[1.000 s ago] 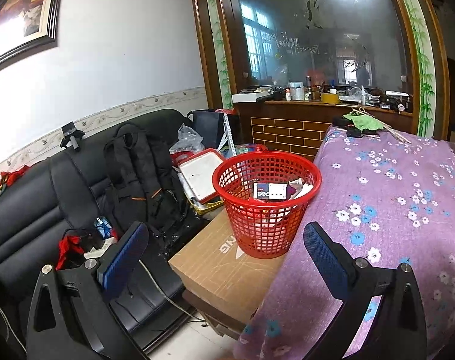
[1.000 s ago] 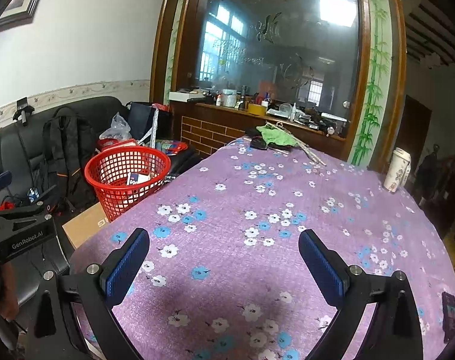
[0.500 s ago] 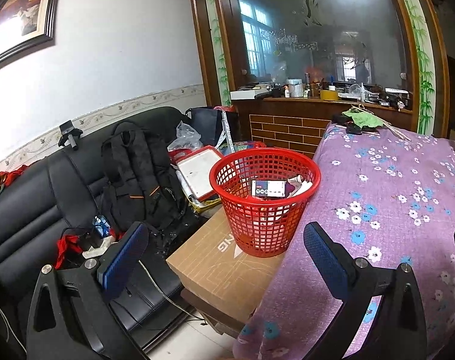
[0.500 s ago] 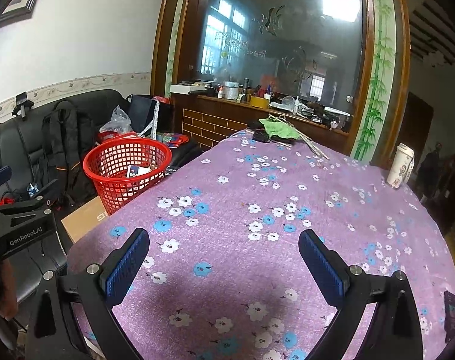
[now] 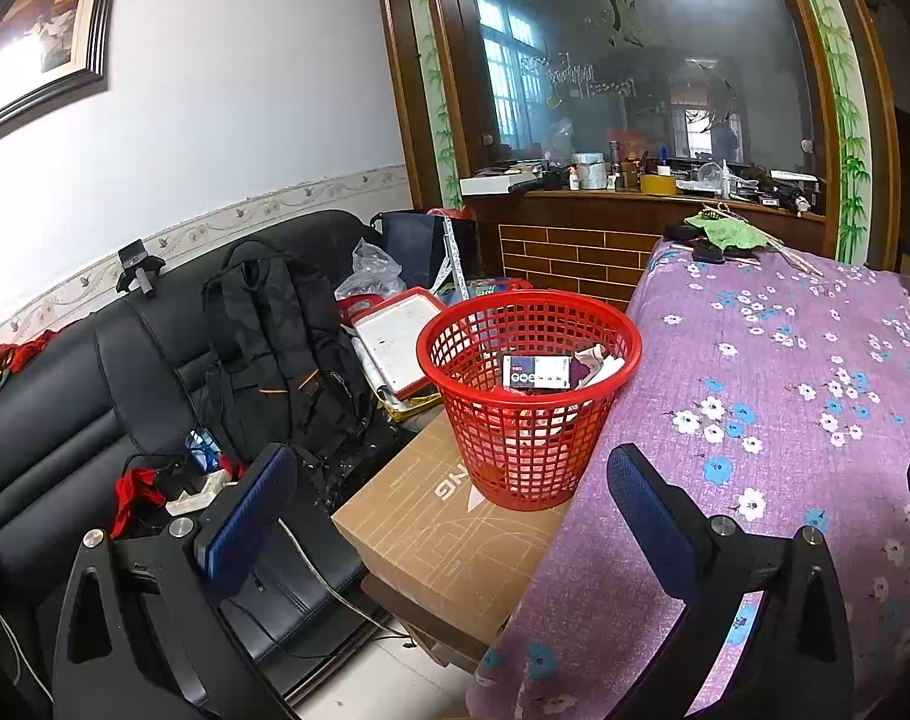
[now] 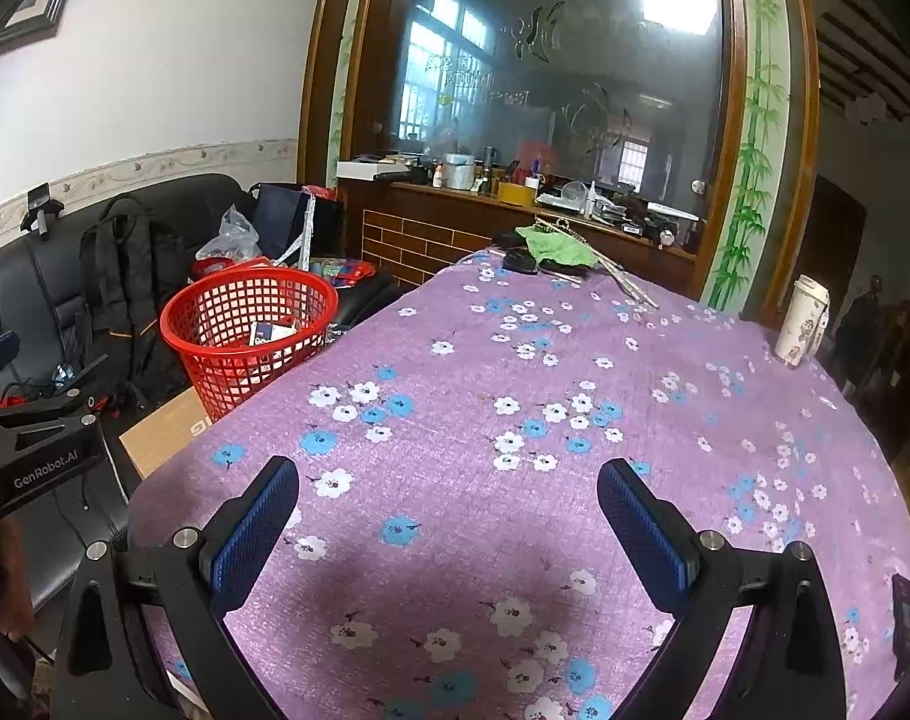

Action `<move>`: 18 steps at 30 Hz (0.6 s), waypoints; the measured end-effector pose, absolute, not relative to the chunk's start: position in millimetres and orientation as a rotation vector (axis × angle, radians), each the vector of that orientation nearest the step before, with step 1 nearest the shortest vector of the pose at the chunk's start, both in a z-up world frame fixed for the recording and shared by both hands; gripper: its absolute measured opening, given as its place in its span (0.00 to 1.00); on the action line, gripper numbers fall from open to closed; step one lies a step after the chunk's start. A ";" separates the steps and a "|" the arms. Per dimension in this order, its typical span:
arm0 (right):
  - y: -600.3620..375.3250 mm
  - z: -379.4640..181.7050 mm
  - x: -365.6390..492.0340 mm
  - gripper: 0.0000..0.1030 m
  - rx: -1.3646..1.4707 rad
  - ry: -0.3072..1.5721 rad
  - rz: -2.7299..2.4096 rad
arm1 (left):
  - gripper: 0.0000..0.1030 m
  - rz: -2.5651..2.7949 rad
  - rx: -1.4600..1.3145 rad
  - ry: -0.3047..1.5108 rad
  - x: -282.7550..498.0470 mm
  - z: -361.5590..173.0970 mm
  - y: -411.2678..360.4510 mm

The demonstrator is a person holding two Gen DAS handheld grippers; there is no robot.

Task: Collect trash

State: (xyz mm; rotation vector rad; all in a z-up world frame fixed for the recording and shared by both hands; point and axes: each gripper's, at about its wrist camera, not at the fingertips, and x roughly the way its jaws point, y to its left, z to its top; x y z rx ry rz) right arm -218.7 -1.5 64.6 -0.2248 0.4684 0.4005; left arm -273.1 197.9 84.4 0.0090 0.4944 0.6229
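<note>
My left gripper [image 5: 449, 510] is spread wide and empty, aimed at the red basket [image 5: 529, 354]; the basket stands on a cardboard box [image 5: 437, 534] touching the table's edge, with 1 small printed carton [image 5: 537, 372] among its trash; my right gripper [image 6: 449, 522] hangs spread over the purple floral tablecloth [image 6: 514, 360]; a paper cup [image 6: 802, 330] stands far right.

Black backpack [image 5: 275, 354] on sofa [image 5: 65, 408]; white cup [image 6: 802, 330], perhaps paper, on tablecloth [image 6: 574, 396].

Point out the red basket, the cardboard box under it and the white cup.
red basket [image 5: 523, 438], left wrist view, front mesh wall
cardboard box [image 5: 443, 531], left wrist view, top face
white cup [image 6: 801, 330], right wrist view, side
</note>
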 end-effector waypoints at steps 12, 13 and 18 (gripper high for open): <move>-6.2 61.9 -215.2 0.98 -0.205 0.485 0.395 | 1.00 0.619 0.008 0.497 -272.8 84.4 197.7; -6.4 61.9 -214.6 0.98 -0.205 0.486 0.394 | 1.00 0.617 0.007 0.498 -272.8 83.8 197.5; -7.9 60.6 -213.0 0.98 -0.200 0.493 0.390 | 1.00 0.612 0.008 0.497 -272.0 81.7 197.0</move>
